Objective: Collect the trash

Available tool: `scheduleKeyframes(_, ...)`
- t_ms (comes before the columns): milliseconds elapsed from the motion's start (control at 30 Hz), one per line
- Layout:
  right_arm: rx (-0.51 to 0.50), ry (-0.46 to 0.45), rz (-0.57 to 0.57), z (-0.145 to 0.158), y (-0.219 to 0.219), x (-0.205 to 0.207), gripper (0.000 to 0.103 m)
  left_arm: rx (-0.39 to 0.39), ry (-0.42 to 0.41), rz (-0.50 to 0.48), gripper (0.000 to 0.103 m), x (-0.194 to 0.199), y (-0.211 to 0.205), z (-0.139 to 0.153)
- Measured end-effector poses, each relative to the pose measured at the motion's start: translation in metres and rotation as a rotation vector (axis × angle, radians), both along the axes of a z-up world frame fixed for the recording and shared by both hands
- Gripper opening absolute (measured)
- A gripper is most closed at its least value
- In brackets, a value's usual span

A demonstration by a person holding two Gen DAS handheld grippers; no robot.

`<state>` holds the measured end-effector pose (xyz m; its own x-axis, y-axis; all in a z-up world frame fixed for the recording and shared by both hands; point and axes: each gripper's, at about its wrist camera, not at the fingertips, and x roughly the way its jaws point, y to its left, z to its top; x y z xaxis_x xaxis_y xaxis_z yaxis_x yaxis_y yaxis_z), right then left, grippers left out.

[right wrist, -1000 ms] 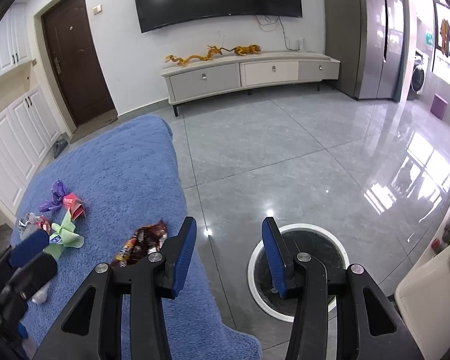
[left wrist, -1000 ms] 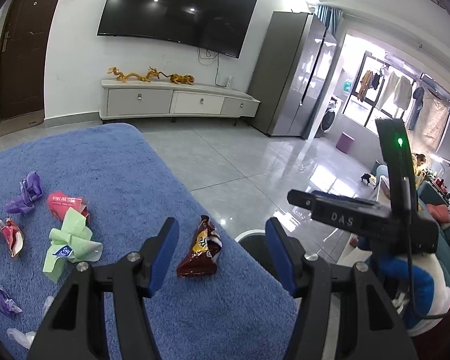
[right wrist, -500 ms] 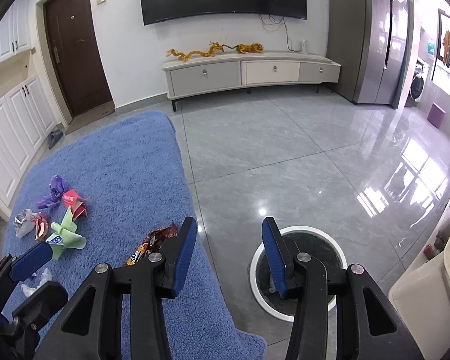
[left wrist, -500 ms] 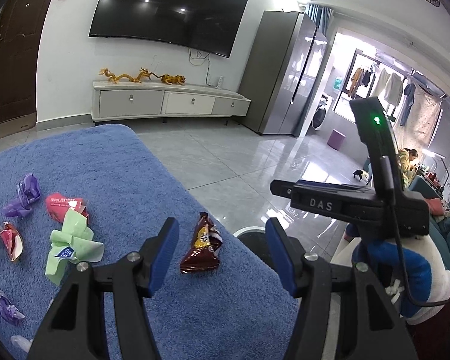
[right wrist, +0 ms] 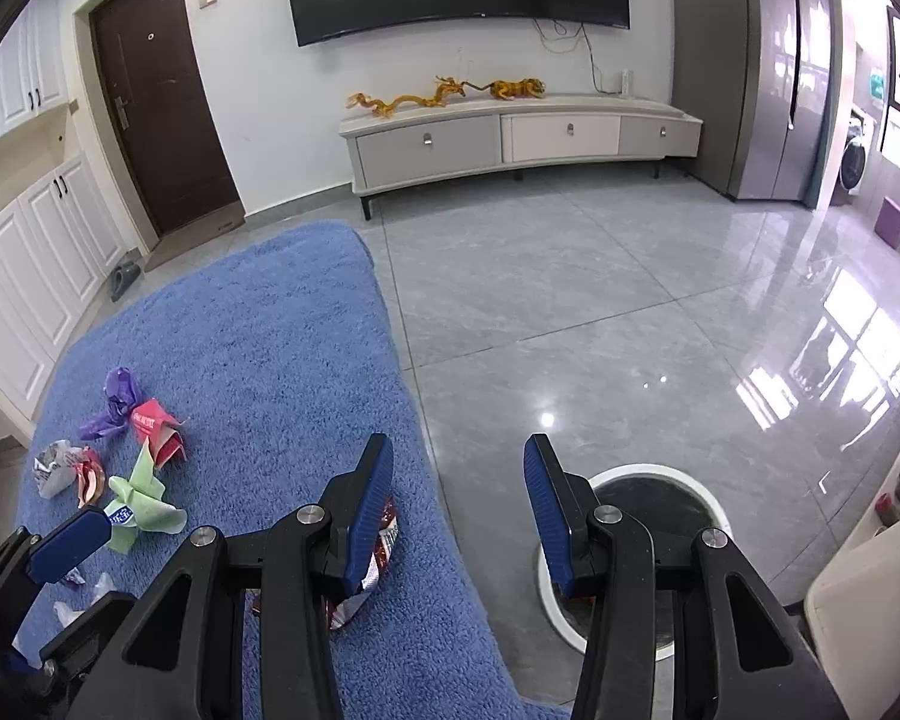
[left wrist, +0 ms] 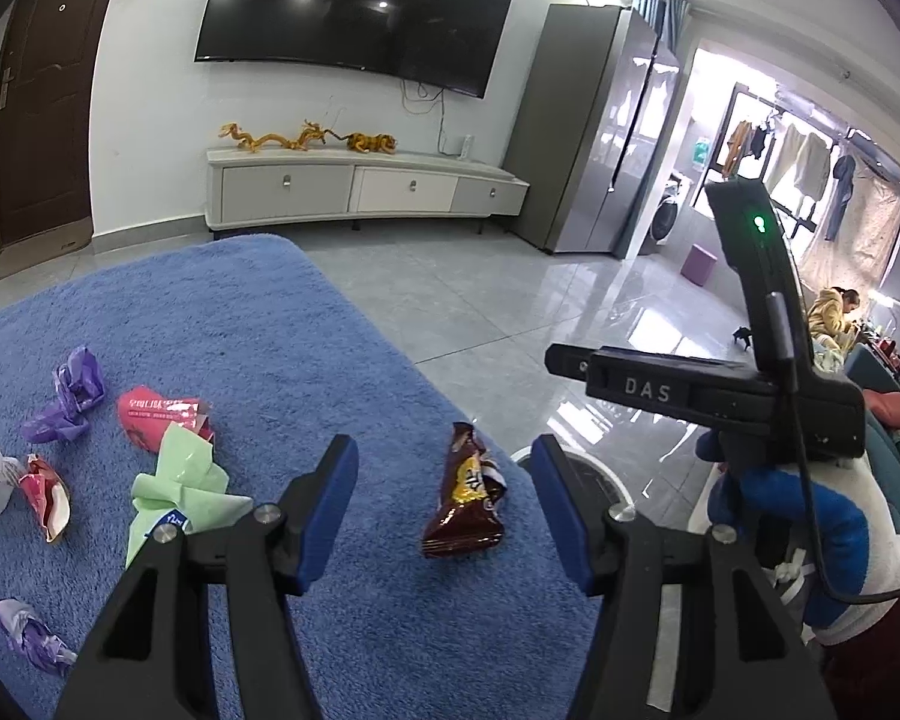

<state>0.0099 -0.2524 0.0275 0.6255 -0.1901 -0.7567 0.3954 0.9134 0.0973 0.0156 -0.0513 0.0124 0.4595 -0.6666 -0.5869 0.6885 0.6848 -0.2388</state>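
Observation:
A brown snack wrapper [left wrist: 465,495] lies on the blue rug [left wrist: 258,348] near its right edge. My left gripper [left wrist: 444,504] is open and empty, held above the rug with the wrapper between its fingers in view. My right gripper [right wrist: 459,510] is open and empty; the wrapper [right wrist: 369,576] shows partly hidden behind its left finger. A round white-rimmed trash bin [right wrist: 660,492] stands on the floor just right of the rug. More crumpled wrappers lie at the left: green [left wrist: 177,492], pink [left wrist: 156,417], purple [left wrist: 69,402], red [left wrist: 45,495].
Grey tiled floor [right wrist: 600,312] spreads right of the rug. A white TV cabinet [right wrist: 510,138] with gold dragon figures stands at the far wall under a TV. A fridge [left wrist: 594,150] is at the right. White cupboards [right wrist: 24,276] line the left.
My left gripper has shifted a little so the brown wrapper sits more centred between its fingers. My right gripper has come lower and nearer, its left finger now covering part of the wrapper.

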Motion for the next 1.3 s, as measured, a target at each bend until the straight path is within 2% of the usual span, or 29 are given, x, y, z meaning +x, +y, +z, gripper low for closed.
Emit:
scheduleKeyframes(567, 0.091, -0.029, -0.018, -0.019, -0.026, -0.018, 0.045, 0.067, -0.011, 0.076, 0.058, -0.009, -0.007, -0.004)
scheduleKeyframes(1000, 0.130, -0.081, 0.132, -0.027, 0.013, -0.042, 0.045, 0.153, -0.012, 0.207, 0.058, -0.049, 0.020, -0.021)
scheduleKeyframes(1300, 0.165, -0.074, 0.242, -0.041, 0.039, -0.069, 0.045, 0.192, 0.013, 0.342, 0.058, -0.070, 0.076, -0.042)
